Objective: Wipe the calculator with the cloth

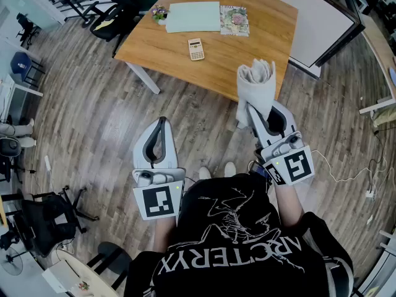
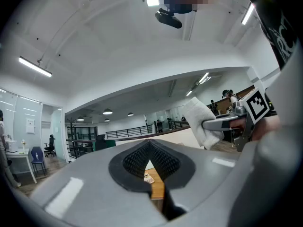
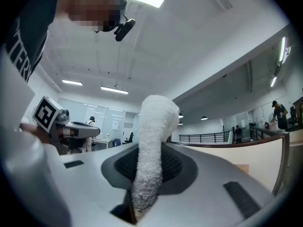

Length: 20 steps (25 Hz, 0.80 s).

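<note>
Close to the person (image 1: 241,240), the right gripper (image 1: 250,110) clamped the white cloth (image 1: 256,82) upright, likely ready for wiping; the left gripper (image 1: 162,122) had its jaws together, empty. The calculator (image 1: 196,49) lay on the wooden table (image 1: 260,48), well apart.

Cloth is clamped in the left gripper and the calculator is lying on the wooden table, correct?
Not quite. The cloth is clamped in the right gripper, not the left, as the right gripper view shows; the left gripper is shut with nothing in it. The calculator does lie on the wooden table.
</note>
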Motion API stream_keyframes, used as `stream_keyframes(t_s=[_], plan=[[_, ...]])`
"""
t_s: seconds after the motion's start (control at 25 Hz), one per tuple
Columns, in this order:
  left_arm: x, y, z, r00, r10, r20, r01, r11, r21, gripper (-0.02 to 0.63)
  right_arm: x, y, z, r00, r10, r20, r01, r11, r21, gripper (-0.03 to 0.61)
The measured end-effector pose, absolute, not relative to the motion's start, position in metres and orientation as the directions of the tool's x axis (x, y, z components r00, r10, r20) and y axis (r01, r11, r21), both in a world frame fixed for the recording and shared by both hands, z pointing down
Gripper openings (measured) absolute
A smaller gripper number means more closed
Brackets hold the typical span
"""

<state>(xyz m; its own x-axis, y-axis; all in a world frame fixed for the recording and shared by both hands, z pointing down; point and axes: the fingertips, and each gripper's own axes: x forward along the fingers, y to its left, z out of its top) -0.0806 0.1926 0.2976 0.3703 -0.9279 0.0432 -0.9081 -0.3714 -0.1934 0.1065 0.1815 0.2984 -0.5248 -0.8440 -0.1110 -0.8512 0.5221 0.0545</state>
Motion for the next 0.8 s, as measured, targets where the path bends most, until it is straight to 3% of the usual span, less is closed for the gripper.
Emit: stream_keyframes(t_s=[0.8], plan=[[-0.049,0.173,0.310,0.323,-0.945,0.054,-0.925,-0.328,-0.192,0.008,0.139,0.159,0.312,-0.562,-0.822,-0.095,-0.827,0.561,0.044,0.089]])
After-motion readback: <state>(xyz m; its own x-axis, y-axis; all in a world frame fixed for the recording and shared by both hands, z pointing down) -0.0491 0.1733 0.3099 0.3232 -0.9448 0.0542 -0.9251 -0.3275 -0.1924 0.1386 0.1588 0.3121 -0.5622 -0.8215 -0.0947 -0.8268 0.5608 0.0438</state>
